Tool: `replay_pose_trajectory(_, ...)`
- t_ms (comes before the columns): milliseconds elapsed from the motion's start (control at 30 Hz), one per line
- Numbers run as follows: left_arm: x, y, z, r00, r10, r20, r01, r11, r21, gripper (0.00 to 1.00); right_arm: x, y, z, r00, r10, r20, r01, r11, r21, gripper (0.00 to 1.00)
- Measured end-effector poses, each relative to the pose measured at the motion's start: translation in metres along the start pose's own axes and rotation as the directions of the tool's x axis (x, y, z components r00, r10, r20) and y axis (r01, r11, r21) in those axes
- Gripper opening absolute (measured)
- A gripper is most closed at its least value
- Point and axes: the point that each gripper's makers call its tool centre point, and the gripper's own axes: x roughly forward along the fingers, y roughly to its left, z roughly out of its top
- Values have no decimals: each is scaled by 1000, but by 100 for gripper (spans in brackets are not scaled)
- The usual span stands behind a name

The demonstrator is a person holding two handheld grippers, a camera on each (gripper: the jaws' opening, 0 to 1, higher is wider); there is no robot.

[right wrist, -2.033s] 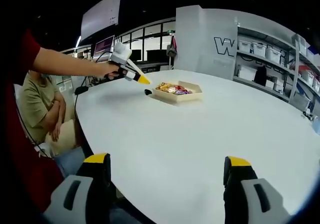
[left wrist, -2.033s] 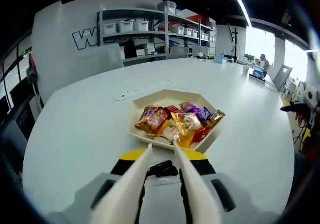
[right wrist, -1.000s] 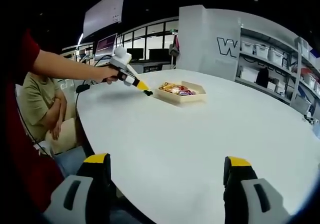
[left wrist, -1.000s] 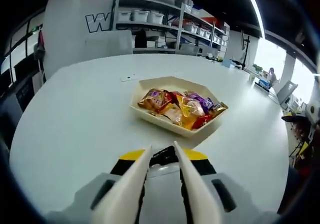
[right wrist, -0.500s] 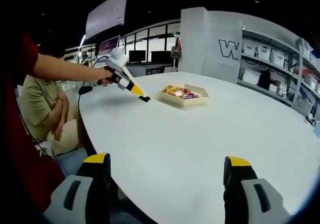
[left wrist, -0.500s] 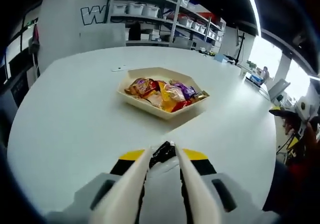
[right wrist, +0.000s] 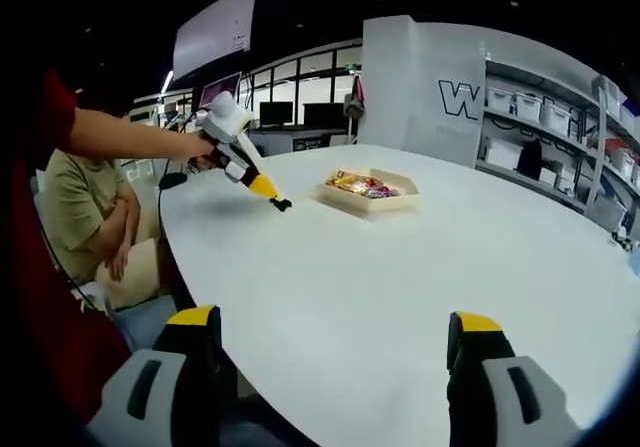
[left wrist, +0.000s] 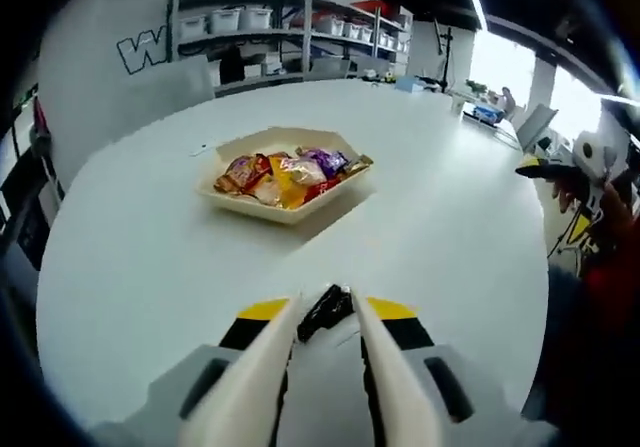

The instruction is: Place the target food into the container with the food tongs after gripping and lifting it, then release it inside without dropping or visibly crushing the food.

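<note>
– Since the tongs were down over the snacks two seconds back, where has the left gripper (right wrist: 268,195) got to?

– It has backed off. In the left gripper view the tray (left wrist: 285,214) now sits well beyond the tips, further away than it was, with bare table (left wrist: 450,227) between. The wrapped snacks (left wrist: 283,174) are piled in it as before.

– And its jaws?

– Clamped on the food tongs (left wrist: 262,362), squeezing the two cream arms nearly together. A small dark thing (left wrist: 322,316) sits right at the tips. I cannot tell whether that is a piece of food or part of the tongs.

– So is anything being carried?

– I would not say so. No bright wrapper shows between the arms, so the target food looks to be in the tray with the rest.

– What does pulling back mean for the job, then?

– Either a release just finished in there, or a grab came away empty. My guess is another approach is needed if a snack has to be lifted.

– The right gripper (right wrist: 335,319)?

– Jaws spread wide with nothing between them, low at the near edge of the table, far from the tray.
</note>
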Motion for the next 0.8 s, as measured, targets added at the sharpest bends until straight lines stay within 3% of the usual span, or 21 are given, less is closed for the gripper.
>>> replay_pose_trajectory(100,2,-5,2,999,-47,3,47,998,30,26,-1,-2,-1,1000,-3,-2,3,1000,2,93)
replay_pose_trajectory(267,6,-2,-4,997,-69,-17,70,995,70,27,-1,-3,-1,1000,-6,-2,6,1000,4,93)
replay_pose_trajectory(367,8,-1,-6,996,-89,-22,91,987,134,27,-1,-4,-2,1000,-9,-4,9,1000,6,93)
replay_pose_trajectory(567,14,-4,-11,991,-131,-41,135,982,130,28,1,-3,-2,1000,-10,-8,10,1000,4,93)
replay_pose_trajectory(633,17,-7,-7,992,-129,-18,130,976,177,28,1,-3,-2,1000,-10,-9,10,1000,5,93)
replay_pose_trajectory(700,18,-8,-8,991,-130,-29,133,983,125,27,1,-4,-3,1000,-12,-13,12,1000,6,93)
replay_pose_trajectory(800,20,-5,-7,993,-118,-26,120,987,106,25,3,-4,-6,1000,-14,-22,14,1000,4,93)
